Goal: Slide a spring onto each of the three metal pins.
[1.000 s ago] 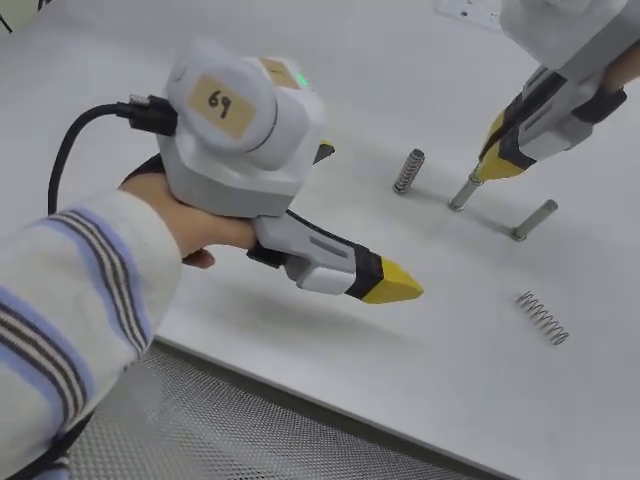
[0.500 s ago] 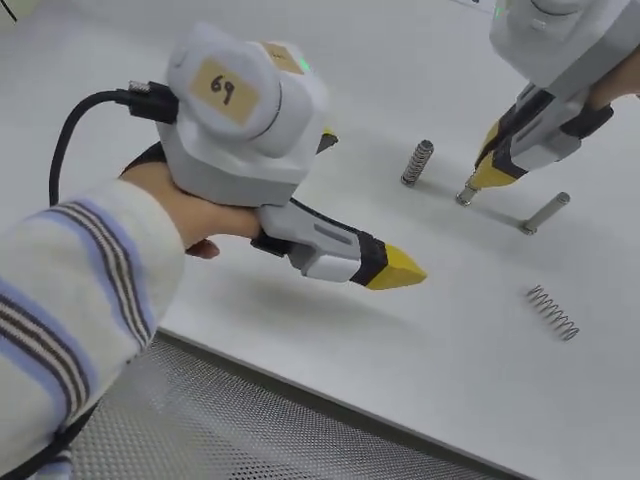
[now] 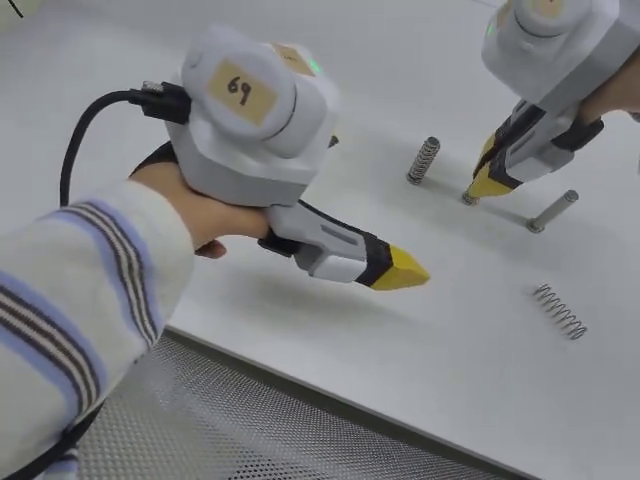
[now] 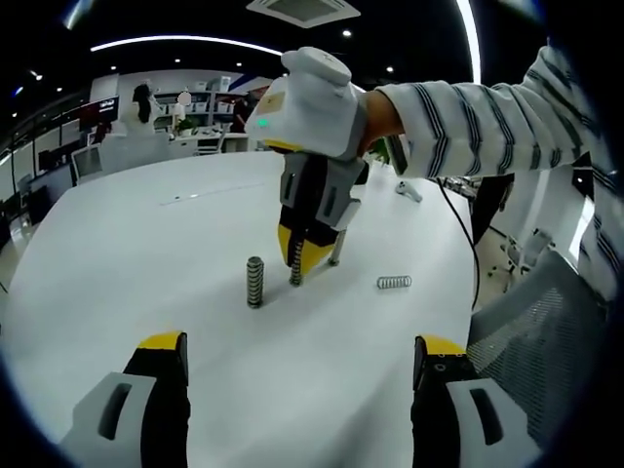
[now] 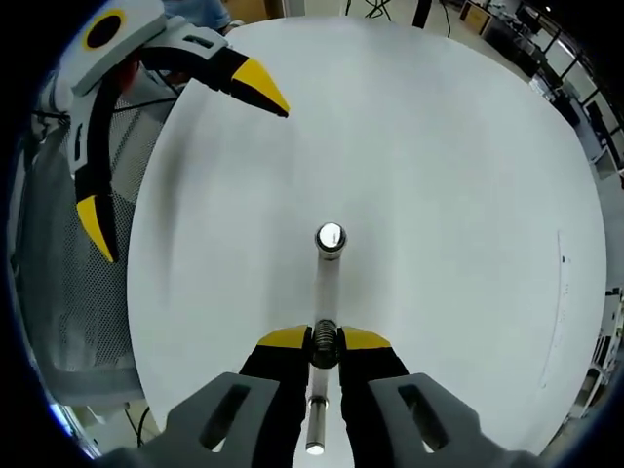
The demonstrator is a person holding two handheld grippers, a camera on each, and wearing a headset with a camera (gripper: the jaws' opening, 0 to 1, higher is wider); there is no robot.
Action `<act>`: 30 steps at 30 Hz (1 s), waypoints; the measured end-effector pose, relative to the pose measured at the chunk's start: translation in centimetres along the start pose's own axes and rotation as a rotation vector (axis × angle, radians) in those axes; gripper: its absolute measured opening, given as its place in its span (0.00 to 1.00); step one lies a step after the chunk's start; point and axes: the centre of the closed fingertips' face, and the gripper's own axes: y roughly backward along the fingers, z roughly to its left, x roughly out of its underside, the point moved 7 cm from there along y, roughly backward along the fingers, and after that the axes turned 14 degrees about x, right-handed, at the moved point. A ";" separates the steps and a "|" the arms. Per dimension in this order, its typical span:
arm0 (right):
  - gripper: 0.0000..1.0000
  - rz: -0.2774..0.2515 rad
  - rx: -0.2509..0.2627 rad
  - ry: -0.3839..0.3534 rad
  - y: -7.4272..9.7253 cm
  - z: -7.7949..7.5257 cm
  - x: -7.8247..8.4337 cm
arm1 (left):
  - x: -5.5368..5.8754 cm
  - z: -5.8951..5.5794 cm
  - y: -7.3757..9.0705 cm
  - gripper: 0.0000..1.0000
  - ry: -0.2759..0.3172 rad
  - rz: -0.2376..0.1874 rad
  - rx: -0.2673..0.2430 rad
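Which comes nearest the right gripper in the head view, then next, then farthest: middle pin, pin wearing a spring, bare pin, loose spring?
1. Middle pin: under the right gripper, its jaws shut on the held spring.
2. Pin wearing a spring, left, and bare pin, right: too close to call.
3. Loose spring: lying nearer the person, farthest.

White table (image 3: 470, 370) in an open office.
The table is broad, plain and white. Along its near edge runs a grey perforated mesh panel (image 3: 250, 430), set lower than the top. Beyond its far side stand shelves (image 4: 200, 102) against the back wall. High above the table, a long curved light strip (image 4: 185, 43) glows on a dark ceiling.
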 end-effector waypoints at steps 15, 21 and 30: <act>0.09 -0.003 0.003 0.008 -0.3 0.0 0.1 | 0.4 0.1 -0.3 0.95 -0.012 0.045 -0.002; 0.12 -0.009 0.008 0.011 -0.3 0.1 0.0 | 0.6 0.2 -0.1 0.95 -0.014 0.053 -0.009; 0.23 -0.025 0.038 0.030 0.3 0.1 0.0 | 0.5 -0.2 -0.2 0.96 -0.016 0.051 0.009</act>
